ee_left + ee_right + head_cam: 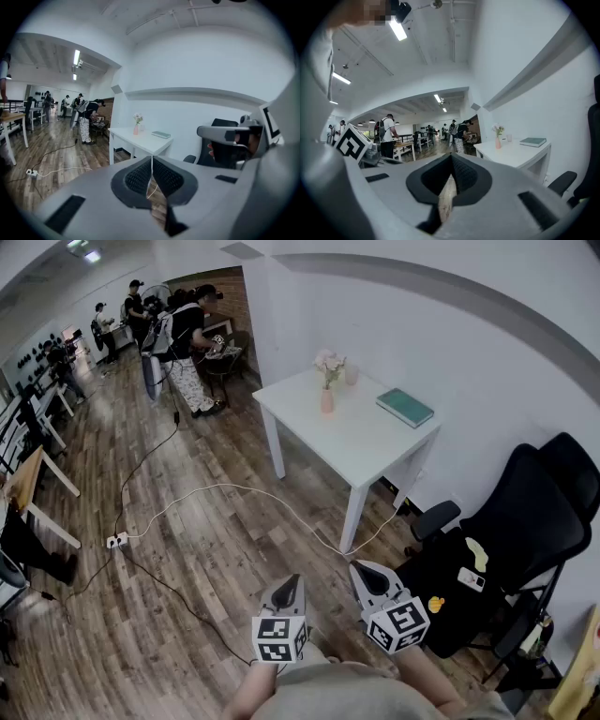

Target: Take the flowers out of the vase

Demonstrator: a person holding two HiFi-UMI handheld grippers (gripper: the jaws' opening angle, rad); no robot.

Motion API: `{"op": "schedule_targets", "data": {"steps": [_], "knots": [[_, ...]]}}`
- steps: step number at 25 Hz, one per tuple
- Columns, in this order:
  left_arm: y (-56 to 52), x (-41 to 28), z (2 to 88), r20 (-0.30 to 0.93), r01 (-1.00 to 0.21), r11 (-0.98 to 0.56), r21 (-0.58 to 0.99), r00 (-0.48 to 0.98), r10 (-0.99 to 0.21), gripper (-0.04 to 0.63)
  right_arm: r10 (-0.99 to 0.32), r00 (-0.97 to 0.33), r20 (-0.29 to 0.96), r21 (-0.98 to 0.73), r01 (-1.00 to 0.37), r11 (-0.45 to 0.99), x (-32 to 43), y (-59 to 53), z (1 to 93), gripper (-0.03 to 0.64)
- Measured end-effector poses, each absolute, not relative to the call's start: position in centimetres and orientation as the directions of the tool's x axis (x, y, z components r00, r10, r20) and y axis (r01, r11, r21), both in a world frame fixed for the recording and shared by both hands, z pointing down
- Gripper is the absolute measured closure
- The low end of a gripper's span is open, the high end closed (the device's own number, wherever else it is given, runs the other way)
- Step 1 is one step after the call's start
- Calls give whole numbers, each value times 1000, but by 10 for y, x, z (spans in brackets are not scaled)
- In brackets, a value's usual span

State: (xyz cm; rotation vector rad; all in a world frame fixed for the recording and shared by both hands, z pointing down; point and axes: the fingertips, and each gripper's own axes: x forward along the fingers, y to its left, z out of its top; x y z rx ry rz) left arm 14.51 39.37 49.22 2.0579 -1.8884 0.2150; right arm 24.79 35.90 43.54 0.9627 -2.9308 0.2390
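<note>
A small pink vase [326,400] with pale flowers [328,362] stands on a white table [356,442] across the room; the same vase [136,130] shows in the left gripper view and the vase [498,143] in the right gripper view, far off. My left gripper [293,582] and right gripper [362,570] are held close to my body over the wooden floor, far from the table. Both are shut with nothing between the jaws. In the left gripper view the left gripper [152,158] has its tips touching, and so does the right gripper [451,157] in its own view.
A green book [405,407] and a clear cup [352,374] lie on the table. A black office chair [506,540] stands at the right. A white cable [234,488] and power strip [116,541] cross the floor. Several people [183,329] work at the far end.
</note>
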Motion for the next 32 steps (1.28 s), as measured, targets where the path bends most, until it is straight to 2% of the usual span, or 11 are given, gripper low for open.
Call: {"op": "schedule_targets", "data": {"steps": [14, 20, 32], "knots": [[409, 180, 478, 309, -990, -80, 119, 113, -944, 586, -607, -788, 108, -108, -616, 780, 289, 381, 439, 619], [413, 183, 473, 295, -989, -84, 118, 116, -949, 586, -604, -792, 92, -171, -610, 774, 289, 382, 440, 617], [414, 177, 485, 313, -988, -50, 145, 94, -945, 586, -599, -790, 132, -152, -613, 775, 284, 374, 449, 615]]}}
